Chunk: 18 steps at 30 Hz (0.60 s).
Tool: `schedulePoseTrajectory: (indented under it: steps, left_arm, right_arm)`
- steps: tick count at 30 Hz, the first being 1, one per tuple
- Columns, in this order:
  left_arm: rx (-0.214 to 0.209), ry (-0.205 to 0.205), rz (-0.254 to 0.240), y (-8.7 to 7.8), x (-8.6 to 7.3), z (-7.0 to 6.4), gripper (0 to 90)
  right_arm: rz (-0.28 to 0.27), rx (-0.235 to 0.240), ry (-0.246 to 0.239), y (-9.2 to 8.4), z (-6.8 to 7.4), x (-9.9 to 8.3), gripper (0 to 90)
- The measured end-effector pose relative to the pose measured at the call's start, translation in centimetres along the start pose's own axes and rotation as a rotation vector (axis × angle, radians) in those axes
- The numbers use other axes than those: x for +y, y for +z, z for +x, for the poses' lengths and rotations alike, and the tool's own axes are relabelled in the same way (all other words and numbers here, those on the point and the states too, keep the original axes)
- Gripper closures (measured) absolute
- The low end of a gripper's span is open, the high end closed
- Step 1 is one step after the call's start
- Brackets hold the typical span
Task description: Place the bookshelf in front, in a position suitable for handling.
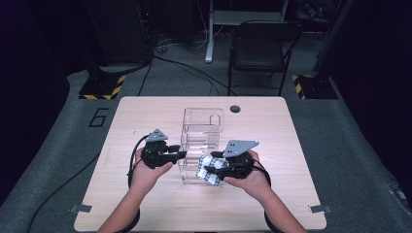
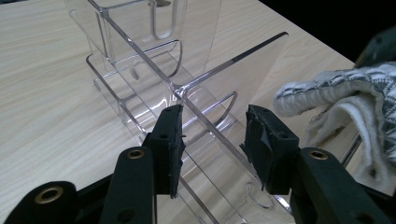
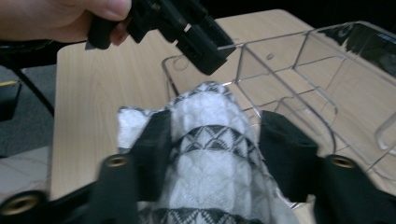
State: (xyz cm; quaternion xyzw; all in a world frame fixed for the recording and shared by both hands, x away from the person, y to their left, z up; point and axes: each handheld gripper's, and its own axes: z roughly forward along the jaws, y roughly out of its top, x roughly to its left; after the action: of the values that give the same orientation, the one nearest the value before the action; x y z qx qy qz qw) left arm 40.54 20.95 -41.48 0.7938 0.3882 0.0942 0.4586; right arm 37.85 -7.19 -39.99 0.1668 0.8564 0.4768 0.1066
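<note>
A clear acrylic organizer (image 1: 202, 127) with several compartments stands at the table's middle. My left gripper (image 1: 181, 155) reaches in from its left; its jaws (image 2: 215, 135) stand open on either side of a thin clear wall (image 2: 219, 140), and the pads do not press on it. My right gripper (image 1: 210, 170) is shut on a rolled white knit cloth (image 1: 204, 163) with black zigzag bands, at the organizer's near right corner. In the right gripper view the cloth (image 3: 205, 116) bulges between both pads, just before the organizer's rim (image 3: 299, 35). The cloth (image 2: 336, 93) also shows at the right of the left gripper view.
The light wooden table (image 1: 145, 116) has bare room left, right and behind the organizer. A round cable hole (image 1: 235, 108) lies near the far edge. Beyond the table stand a black chair (image 1: 257, 51) and floor cables.
</note>
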Motion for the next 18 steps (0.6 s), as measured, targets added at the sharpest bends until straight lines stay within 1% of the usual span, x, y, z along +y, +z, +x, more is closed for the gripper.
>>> schedulePoseTrajectory:
  steps: [1, 2, 3, 5, 6, 7, 8, 9, 10, 11, 12, 13, 14, 16, 17, 18]
  left_arm:
    - [0.000, 0.000, 0.000, 0.0, 0.0, 0.0, 56.9]
    - [0.000, 0.001, -0.002, 0.0, 0.0, 0.0, 56.9]
    - [0.002, 0.002, 0.000, 0.0, 0.0, 0.0, 56.8]
    - [0.005, 0.002, -0.004, 0.1, 0.0, 0.0, 56.8]
    - [0.006, 0.003, -0.004, 0.1, 0.0, 0.0, 56.8]
    - [0.005, 0.001, -0.002, 0.1, 0.0, 0.0, 56.7]
    - [0.005, 0.001, 0.000, 0.1, 0.1, 0.0, 56.8]
    - [0.005, 0.001, 0.000, 0.1, 0.1, 0.0, 56.7]
    - [0.003, 0.002, 0.008, 0.1, 0.1, 0.0, 56.7]
    - [0.004, 0.002, 0.009, 0.1, 0.1, 0.0, 56.8]
    - [0.010, 0.003, 0.004, 0.2, 0.1, 0.0, 56.9]
    - [0.010, 0.003, 0.004, 0.2, 0.1, 0.0, 57.0]
    - [0.015, 0.005, 0.003, 0.2, 0.1, 0.0, 57.1]
    - [0.016, 0.001, 0.006, 0.2, 0.1, 0.0, 57.5]
    - [0.017, 0.017, 0.002, 0.3, 0.1, 0.1, 57.7]
    - [0.017, 0.017, 0.002, 0.3, 0.1, 0.1, 57.8]
  right_arm:
    - [0.000, 0.000, 0.000, 0.0, 0.0, 0.0, 53.5]
    - [0.029, 0.026, -0.011, 0.4, 0.2, -0.3, 56.6]
    - [0.034, 0.018, -0.016, 0.5, 0.2, -0.4, 55.8]
    - [0.017, 0.018, 0.001, 0.3, 0.2, -0.5, 49.6]
    - [0.011, 0.006, 0.013, 0.3, 0.1, -0.6, 48.3]
    - [0.015, -0.005, 0.014, 0.3, 0.0, -0.7, 50.0]
    - [0.031, -0.008, 0.003, 0.4, 0.0, -0.9, 53.5]
    - [0.031, -0.008, 0.003, 0.4, 0.0, -0.9, 53.5]
    - [0.057, -0.006, -0.022, 0.5, 0.1, -1.1, 55.6]
    - [0.056, -0.012, -0.043, 0.5, 0.1, -1.5, 57.4]
    - [0.063, 0.008, -0.027, 0.4, 0.0, -1.5, 58.1]
    - [0.063, 0.008, -0.027, 0.4, 0.0, -1.5, 58.1]
    - [0.052, 0.018, -0.031, 0.5, -0.2, -1.5, 59.3]
    - [0.047, 0.024, -0.023, 0.5, -0.2, -1.6, 60.1]
    - [0.034, 0.042, -0.028, 0.6, -0.3, -1.7, 61.9]
    - [0.034, 0.042, -0.028, 0.6, -0.3, -1.7, 61.9]
